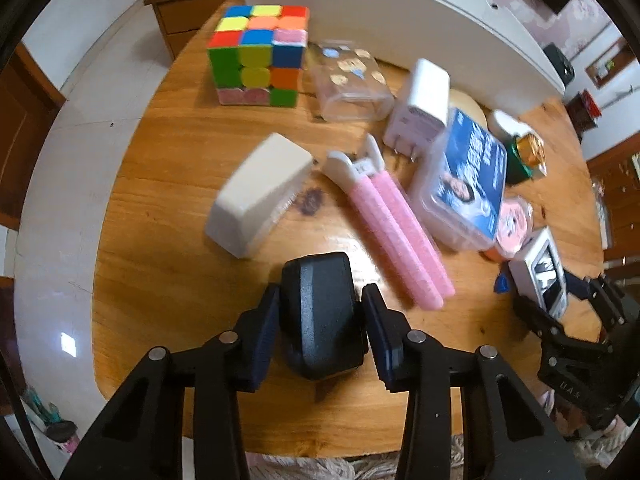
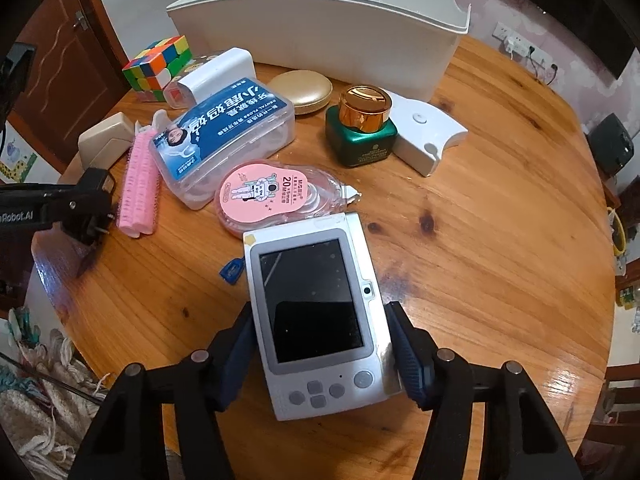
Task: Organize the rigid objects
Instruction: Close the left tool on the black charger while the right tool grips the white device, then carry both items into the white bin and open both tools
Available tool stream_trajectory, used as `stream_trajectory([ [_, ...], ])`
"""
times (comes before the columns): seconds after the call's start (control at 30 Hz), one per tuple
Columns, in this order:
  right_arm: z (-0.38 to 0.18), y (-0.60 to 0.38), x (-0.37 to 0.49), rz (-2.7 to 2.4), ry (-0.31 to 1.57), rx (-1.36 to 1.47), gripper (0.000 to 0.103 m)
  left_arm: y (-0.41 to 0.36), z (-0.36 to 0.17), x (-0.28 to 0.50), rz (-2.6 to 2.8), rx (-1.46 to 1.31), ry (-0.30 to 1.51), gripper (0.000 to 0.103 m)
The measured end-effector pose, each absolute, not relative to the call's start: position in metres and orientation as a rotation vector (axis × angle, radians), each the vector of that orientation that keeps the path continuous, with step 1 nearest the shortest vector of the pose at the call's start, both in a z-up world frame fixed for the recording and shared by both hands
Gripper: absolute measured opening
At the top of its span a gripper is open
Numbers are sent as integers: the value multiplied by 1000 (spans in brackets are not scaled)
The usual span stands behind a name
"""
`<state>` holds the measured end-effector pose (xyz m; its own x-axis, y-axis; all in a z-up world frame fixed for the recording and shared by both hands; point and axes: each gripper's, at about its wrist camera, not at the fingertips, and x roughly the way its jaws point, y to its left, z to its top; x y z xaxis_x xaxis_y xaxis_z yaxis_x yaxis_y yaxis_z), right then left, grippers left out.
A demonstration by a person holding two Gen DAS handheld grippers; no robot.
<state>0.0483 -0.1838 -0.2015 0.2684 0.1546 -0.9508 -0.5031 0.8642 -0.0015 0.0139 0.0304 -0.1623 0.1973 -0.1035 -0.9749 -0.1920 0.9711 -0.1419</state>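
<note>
The left gripper (image 1: 320, 320) is clamped on a black plug adapter (image 1: 320, 312), held just above the table (image 2: 500, 220). The right gripper (image 2: 320, 356) grips a white handheld console (image 2: 316, 312) by its sides. Beyond them, the cube (image 1: 258, 54), floss box (image 2: 224, 136), green jar (image 2: 360, 132) and others lie loose before the white bin (image 2: 320, 20); sorting looks barely begun.

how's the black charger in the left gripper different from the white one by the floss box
The black charger sits between the jaws of the left gripper; the white charger is ungripped, among the clutter beside the floss box. The black one is dark and matte, the white one glossy. The white one's prongs show in the left view; the black one's show only in the right view. Both are rounded-block plug adapters.
</note>
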Motion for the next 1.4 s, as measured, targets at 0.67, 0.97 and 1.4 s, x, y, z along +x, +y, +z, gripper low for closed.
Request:
stream_trajectory([
  [0.67, -126, -187, 59, 468, 1143, -182, 58, 10, -56, 44, -88, -157, 1241, 44],
  [0.97, -52, -162, 115, 420, 998, -176, 58, 15, -6, 116, -77, -98, 1091, 44],
  [1.4, -45, -125, 234, 289, 965, -125, 58, 49, -63, 233, 47, -88, 1065, 44],
])
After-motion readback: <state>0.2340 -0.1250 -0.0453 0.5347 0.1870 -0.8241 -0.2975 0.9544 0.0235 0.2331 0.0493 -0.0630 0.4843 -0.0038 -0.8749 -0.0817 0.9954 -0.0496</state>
